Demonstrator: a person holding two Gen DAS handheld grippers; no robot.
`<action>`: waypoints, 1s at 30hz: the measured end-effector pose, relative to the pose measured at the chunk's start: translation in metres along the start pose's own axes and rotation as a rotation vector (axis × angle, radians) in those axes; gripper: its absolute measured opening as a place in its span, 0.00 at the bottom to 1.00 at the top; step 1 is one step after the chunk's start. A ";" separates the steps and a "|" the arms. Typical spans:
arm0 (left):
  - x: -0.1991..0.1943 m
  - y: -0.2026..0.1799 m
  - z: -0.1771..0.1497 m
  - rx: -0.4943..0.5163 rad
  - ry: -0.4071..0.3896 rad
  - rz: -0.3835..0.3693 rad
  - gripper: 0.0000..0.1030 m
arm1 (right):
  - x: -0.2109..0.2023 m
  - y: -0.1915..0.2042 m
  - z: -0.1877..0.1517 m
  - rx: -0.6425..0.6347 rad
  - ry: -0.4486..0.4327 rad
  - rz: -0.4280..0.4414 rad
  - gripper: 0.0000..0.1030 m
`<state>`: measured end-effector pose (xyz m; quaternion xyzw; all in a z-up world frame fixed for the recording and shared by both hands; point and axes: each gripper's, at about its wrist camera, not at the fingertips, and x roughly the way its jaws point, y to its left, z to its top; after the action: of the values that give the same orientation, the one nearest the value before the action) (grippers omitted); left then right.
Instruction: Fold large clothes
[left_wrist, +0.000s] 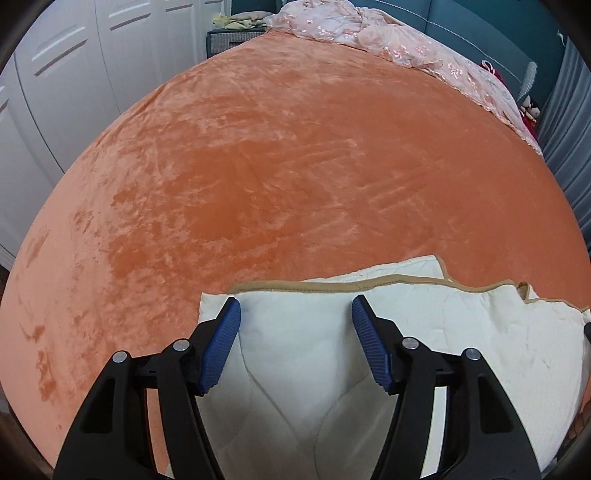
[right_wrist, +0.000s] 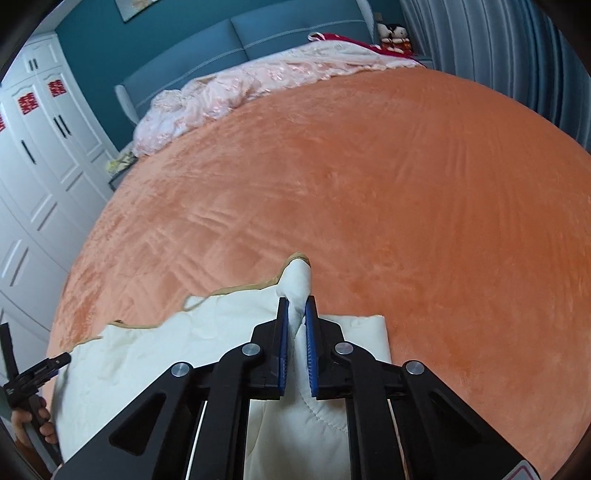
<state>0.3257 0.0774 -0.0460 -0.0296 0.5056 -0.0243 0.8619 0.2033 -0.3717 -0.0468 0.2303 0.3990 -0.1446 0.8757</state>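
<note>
A cream quilted garment (left_wrist: 424, 332) with tan piping lies partly folded on the near edge of a bed covered by an orange plush bedspread (left_wrist: 277, 166); all positions below are given relative to this garment. The left gripper (left_wrist: 295, 306) hovers over the garment's left portion with its jaws standing well apart, the blue pads (left_wrist: 221, 347) flanking bare cream cloth and pressing on nothing; the tan-trimmed edge runs just beyond the fingertips. The right gripper (right_wrist: 296, 306) sits at the garment's right end, its jaws drawn nearly together on a bunched fold of the cream cloth, which rises between the pads and pokes out past the tips as a small tan-edged peak. A hand (right_wrist: 31, 424) grasping the left gripper's handle shows at the garment's far left in the right wrist view. Beyond the garment, at the head of the bed, lies a crumpled pink embroidered quilt (right_wrist: 229, 88) against a blue headboard (right_wrist: 221, 40); white wardrobe doors (left_wrist: 74, 74) stand to the left.
</note>
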 end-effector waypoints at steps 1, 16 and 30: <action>0.006 -0.002 0.000 0.011 0.002 0.015 0.59 | 0.008 -0.003 -0.003 0.010 0.013 -0.013 0.08; 0.050 -0.003 -0.013 0.014 -0.073 0.057 0.62 | 0.050 -0.009 -0.039 -0.021 0.012 -0.091 0.09; -0.040 -0.022 -0.001 0.023 -0.169 0.001 0.59 | -0.035 0.009 -0.017 0.033 -0.208 -0.091 0.21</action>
<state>0.3052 0.0587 -0.0099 -0.0214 0.4310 -0.0268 0.9017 0.1737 -0.3528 -0.0275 0.2101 0.3135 -0.2139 0.9010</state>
